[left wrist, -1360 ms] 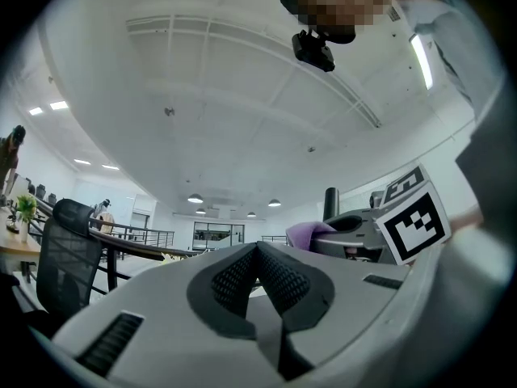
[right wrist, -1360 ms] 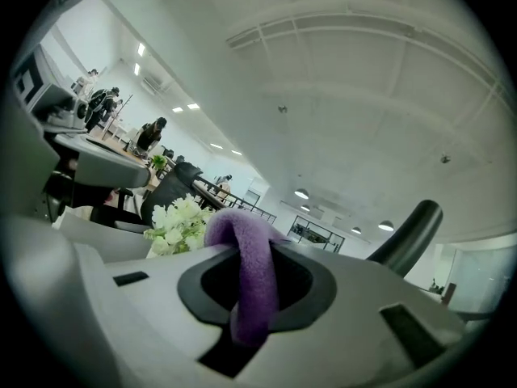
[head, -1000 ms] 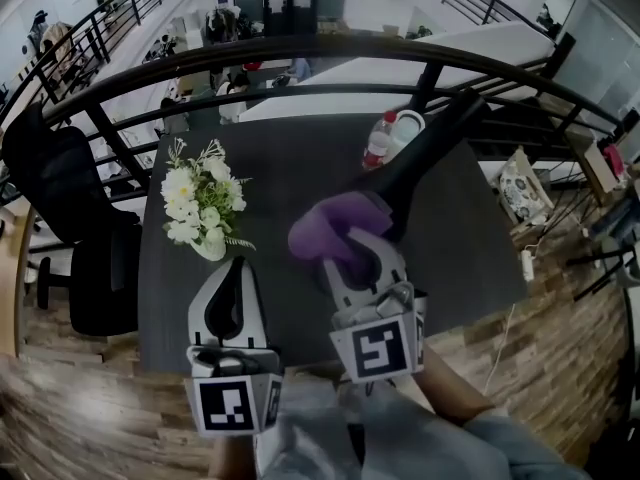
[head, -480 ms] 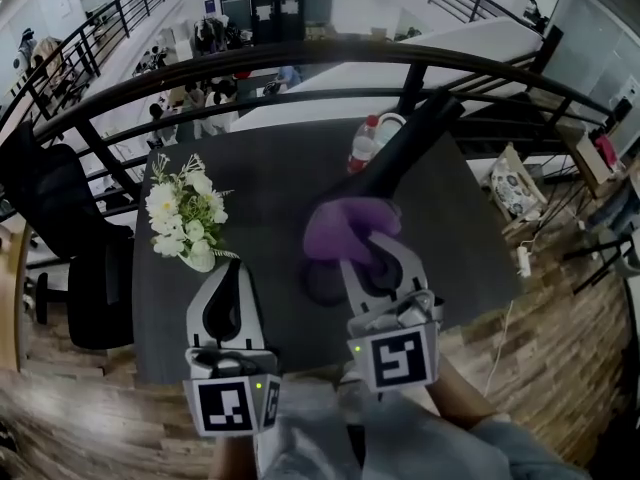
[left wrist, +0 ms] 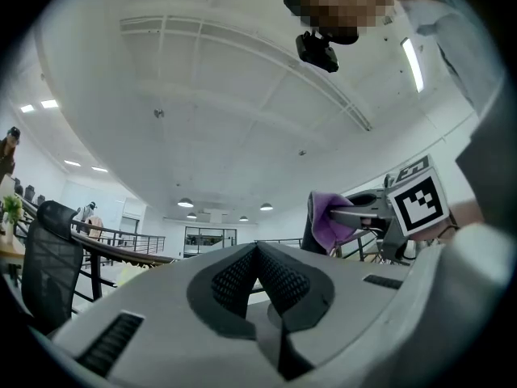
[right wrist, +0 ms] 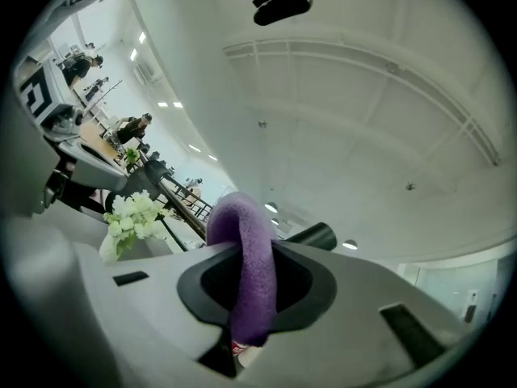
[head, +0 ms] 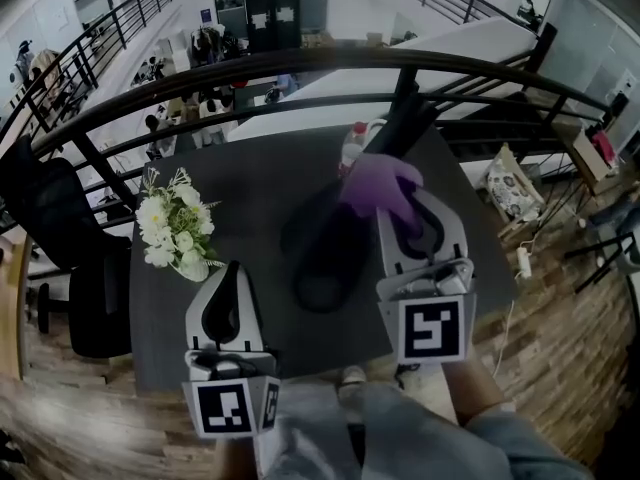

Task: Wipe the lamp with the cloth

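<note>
Wiping looks mid-course: right gripper (head: 402,213) jaws pinch the purple cloth (head: 378,183) against the black lamp (head: 335,233) stem, upper centre; base on the counter (head: 250,183) seemingly left to do; left gripper (head: 231,268) jaws pressed together, empty.

The lamp (head: 335,233) slants across the middle of the table (head: 250,188). Left of the lamp, bare tabletop lies open as far as the flowers (head: 170,230). Behind the lamp stands a bottle (head: 352,148), with the railing (head: 200,68) beyond. Just right of the lamp, the right gripper (head: 398,208), clamped on the cloth (head: 378,183), fills the room.
</note>
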{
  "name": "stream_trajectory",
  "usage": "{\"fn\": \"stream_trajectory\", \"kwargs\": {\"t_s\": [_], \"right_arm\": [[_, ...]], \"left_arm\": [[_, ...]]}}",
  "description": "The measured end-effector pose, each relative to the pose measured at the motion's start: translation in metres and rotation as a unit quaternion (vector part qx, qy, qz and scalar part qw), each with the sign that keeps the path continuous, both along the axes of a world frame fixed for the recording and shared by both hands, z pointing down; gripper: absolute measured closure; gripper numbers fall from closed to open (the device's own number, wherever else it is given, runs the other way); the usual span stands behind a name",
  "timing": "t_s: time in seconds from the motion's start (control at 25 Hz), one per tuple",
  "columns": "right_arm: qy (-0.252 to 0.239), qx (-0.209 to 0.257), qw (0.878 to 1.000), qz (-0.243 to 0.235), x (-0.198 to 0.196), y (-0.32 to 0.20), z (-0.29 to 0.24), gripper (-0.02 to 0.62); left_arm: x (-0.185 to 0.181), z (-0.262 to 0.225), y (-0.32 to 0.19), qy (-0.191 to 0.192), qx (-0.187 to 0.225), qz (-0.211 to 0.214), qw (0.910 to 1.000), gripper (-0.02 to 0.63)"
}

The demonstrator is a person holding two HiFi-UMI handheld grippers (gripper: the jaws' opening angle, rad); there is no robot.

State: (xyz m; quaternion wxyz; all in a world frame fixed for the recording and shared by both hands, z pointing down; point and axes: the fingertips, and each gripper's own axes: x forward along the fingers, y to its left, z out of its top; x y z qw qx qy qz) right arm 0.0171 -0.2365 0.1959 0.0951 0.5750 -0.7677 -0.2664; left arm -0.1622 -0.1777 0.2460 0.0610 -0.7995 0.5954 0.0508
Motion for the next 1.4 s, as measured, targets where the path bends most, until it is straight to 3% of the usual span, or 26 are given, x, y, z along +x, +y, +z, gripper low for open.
{"fn": "stream_trajectory", "kwargs": {"t_s": [0.32,0.56,0.88,1.4], "right_arm": [[-0.013,0.046,0.998,0.037,0.051,-0.014,-0.034,0.541],[-0.032,0.054,0.998,0.025,0.065,-0.022,-0.027,0.541],[0.016,-0.008,1.0,-0.002,0.056,-0.035,0.038,0.541],[0.004,-0.115,0.993,-0.032,0.057,-0.047,0.149,0.541]], "left_arm": [[0.014,-0.006,0.004,-0.002,0.006,-0.006,1.0,0.601],[0.017,-0.005,0.005,-0.002,0.005,-0.024,0.9997,0.601],[0.023,0.006,0.002,-0.015,-0.012,-0.045,0.9988,0.601],[0.032,0.016,-0.001,-0.026,-0.034,-0.062,0.9971,0.601]]}}
